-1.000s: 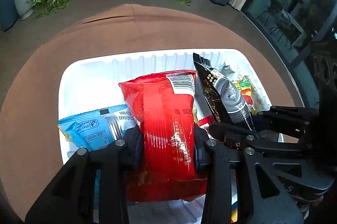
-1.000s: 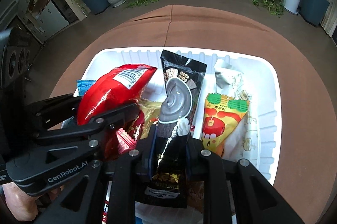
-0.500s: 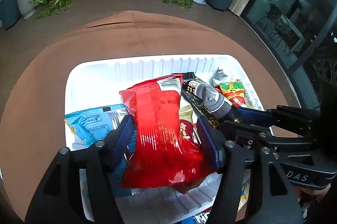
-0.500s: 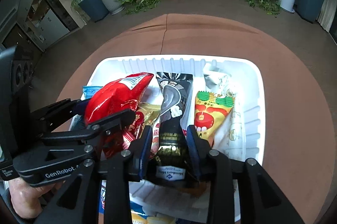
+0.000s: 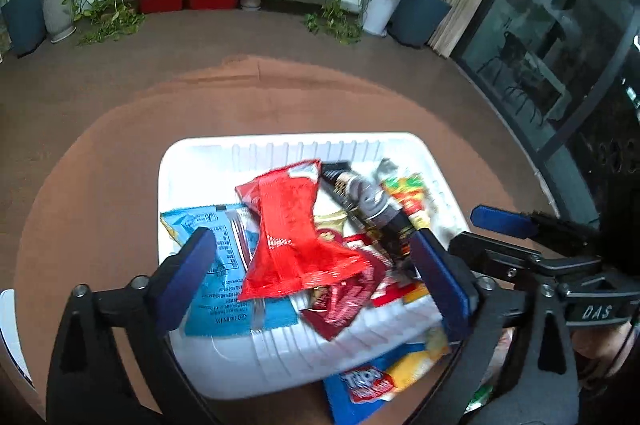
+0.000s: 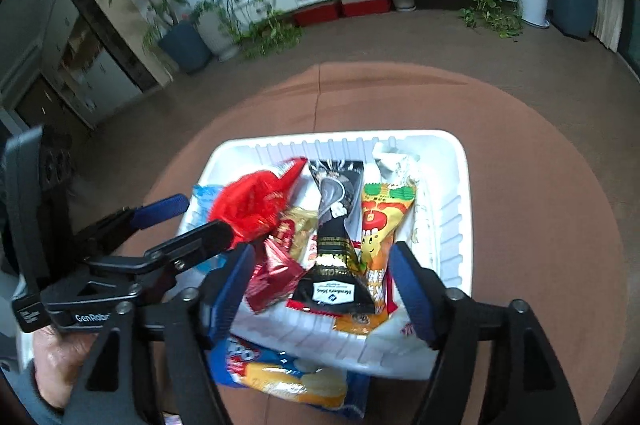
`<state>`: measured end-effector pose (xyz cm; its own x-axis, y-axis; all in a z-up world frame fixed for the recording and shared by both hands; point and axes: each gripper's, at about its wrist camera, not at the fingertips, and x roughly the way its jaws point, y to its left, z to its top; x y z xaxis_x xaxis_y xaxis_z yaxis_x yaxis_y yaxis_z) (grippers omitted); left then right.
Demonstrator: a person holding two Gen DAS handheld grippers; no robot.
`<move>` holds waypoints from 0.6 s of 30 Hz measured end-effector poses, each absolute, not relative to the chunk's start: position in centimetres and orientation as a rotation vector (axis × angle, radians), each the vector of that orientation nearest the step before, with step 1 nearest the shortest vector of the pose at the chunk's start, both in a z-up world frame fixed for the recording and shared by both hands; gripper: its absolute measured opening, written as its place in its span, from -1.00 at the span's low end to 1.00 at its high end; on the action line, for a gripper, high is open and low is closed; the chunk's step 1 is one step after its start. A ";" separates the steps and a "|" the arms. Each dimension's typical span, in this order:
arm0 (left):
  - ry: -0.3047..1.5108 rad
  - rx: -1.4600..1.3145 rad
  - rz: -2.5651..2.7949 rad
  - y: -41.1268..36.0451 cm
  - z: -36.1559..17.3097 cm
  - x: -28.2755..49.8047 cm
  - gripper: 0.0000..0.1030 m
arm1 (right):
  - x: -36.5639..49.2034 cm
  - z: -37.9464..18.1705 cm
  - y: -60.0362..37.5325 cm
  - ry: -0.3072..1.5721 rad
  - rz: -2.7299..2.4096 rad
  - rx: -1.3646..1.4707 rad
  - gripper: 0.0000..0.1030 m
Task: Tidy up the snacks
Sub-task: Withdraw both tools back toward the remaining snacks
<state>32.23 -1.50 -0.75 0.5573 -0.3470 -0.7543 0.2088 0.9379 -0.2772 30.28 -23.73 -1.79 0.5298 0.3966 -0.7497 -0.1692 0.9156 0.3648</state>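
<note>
A white tray [image 5: 200,161] on a round brown table holds several snack packs. A red bag [image 5: 296,233] lies in it beside a light blue pack [image 5: 216,257], a black pack [image 6: 336,225] and an orange-yellow pack [image 6: 380,221]. My left gripper [image 5: 316,273] is open and empty, its jaws spread wide above the tray's near side. My right gripper [image 6: 320,289] is open and empty, above the black pack's near end. The tray [image 6: 452,209] also shows in the right wrist view.
A blue and yellow chip bag [image 5: 376,381] lies on the table under the tray's near edge, also in the right wrist view [image 6: 280,373]. A white object [image 5: 12,329] sits at the table's left edge. Plants and a white TV unit stand beyond.
Both grippers opened and let go: the left released the red bag, the right the black pack. Both packs now lie in the tray. Both grippers pulled back and up.
</note>
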 end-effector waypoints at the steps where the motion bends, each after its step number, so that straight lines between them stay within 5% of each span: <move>1: 0.907 -0.169 -0.332 -1.3 0.1 31.8 0.99 | 29.6 -1.3 -24.3 0.940 0.355 0.288 0.49; 11: 0.740 0.042 -0.432 -2.6 7.8 24.0 1.00 | 21.8 2.1 -28.7 0.790 0.497 0.460 0.63; 18: 0.797 0.127 -0.470 -1.6 6.3 16.2 1.00 | 15.1 0.5 -29.1 0.789 0.541 0.438 0.64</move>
